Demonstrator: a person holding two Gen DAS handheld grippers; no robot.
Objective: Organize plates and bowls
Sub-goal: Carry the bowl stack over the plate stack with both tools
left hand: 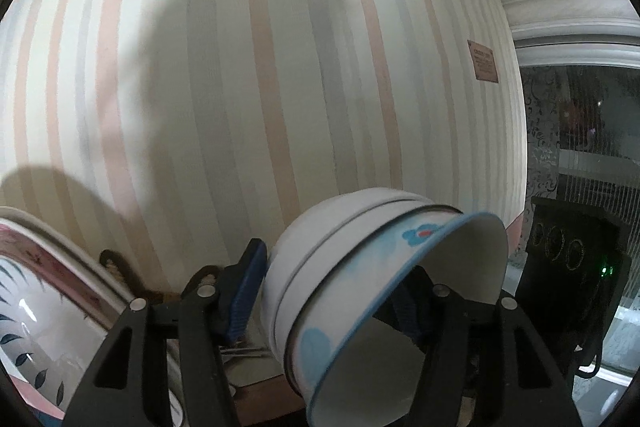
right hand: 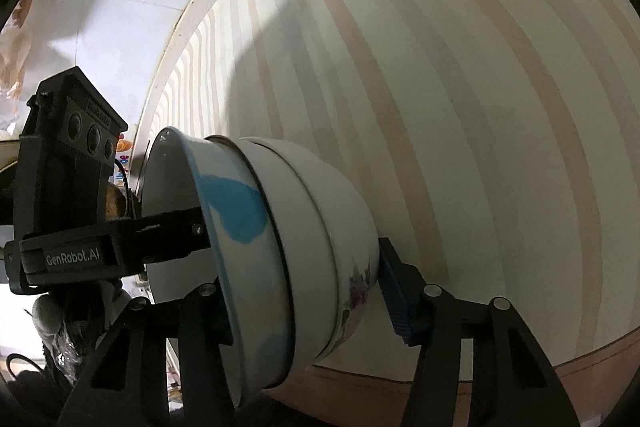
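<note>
Right wrist: bowl stack (right hand: 288,247) tipped sideways, rims leftward.

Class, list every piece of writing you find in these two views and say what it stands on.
"GenRobot.AI": on the left claw's black body.
Small raised lettering on that claw's camera housing: too small to read.
Brown wall plaque: text blurred, unreadable.

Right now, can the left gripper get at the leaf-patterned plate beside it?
Probably not: the left gripper is closed around the stack of bowls, so its jaws are full. The leaf-patterned plate stands on its left, nothing between; set the bowls down first.
</note>
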